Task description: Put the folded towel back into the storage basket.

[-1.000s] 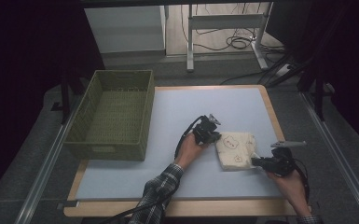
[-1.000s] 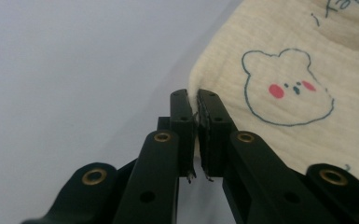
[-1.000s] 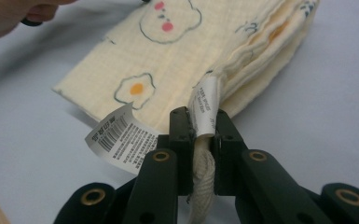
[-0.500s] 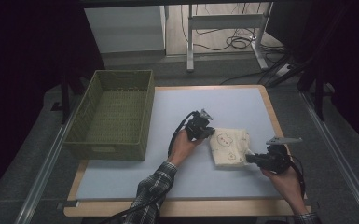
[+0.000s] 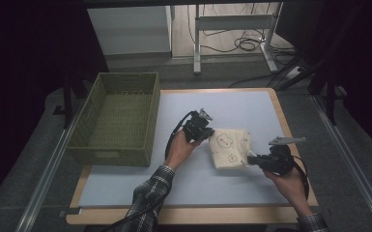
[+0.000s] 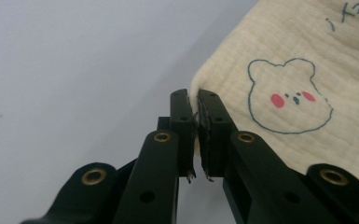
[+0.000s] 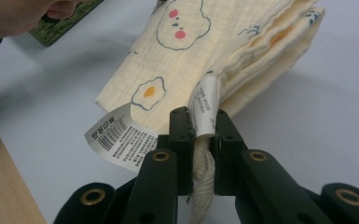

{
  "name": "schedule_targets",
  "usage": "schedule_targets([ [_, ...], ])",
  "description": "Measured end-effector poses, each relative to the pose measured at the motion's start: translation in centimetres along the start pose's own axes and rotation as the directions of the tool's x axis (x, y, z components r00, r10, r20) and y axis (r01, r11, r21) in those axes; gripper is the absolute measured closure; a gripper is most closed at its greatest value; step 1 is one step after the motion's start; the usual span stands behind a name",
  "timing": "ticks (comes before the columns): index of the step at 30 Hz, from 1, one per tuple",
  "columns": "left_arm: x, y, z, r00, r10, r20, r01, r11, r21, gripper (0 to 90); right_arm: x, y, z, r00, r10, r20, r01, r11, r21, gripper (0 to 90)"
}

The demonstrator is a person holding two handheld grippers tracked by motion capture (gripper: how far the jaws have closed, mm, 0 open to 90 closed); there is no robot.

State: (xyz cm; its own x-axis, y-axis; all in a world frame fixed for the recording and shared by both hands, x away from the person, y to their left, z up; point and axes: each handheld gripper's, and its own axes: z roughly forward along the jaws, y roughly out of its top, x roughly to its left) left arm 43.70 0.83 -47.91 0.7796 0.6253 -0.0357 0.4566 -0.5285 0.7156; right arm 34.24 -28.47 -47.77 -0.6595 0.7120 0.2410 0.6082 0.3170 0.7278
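Folded cream muslin cloth with bear prints (image 5: 229, 148), centre-right of high view, just above pale blue tabletop (image 5: 232, 104). Left tool (image 6: 196, 116) clamped on its edge; right tool (image 7: 200, 122) pinching corner and white label (image 7: 204, 108). Risk: thin bite slipping, folds dropping open.

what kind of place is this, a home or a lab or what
Probably a lab or recording workspace, not a home. A bare work table with a wooden edge stands between metal rails on grey floor, cables trail behind it, and a person works a folded cloth with two handheld grippers beside a green basket.
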Motion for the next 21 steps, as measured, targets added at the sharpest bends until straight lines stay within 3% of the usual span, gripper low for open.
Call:
schedule_targets([
  [12, 1.5, -0.4, -3.3, 0.9977, -0.003, -0.067, 0.004, 0.9998, 0.018, 85.3, 1.6, 2.6, 1.2, 0.9986, -0.029, -0.044, 0.029, 1.000, -0.002, 81.1],
  [21, 2.7, -0.5, -6.3, 0.9924, 0.007, -0.123, -0.004, 0.9997, 0.026, 85.2, 2.8, 4.6, 2.4, 0.9958, -0.046, -0.079, 0.045, 0.999, -0.008, 81.1],
])
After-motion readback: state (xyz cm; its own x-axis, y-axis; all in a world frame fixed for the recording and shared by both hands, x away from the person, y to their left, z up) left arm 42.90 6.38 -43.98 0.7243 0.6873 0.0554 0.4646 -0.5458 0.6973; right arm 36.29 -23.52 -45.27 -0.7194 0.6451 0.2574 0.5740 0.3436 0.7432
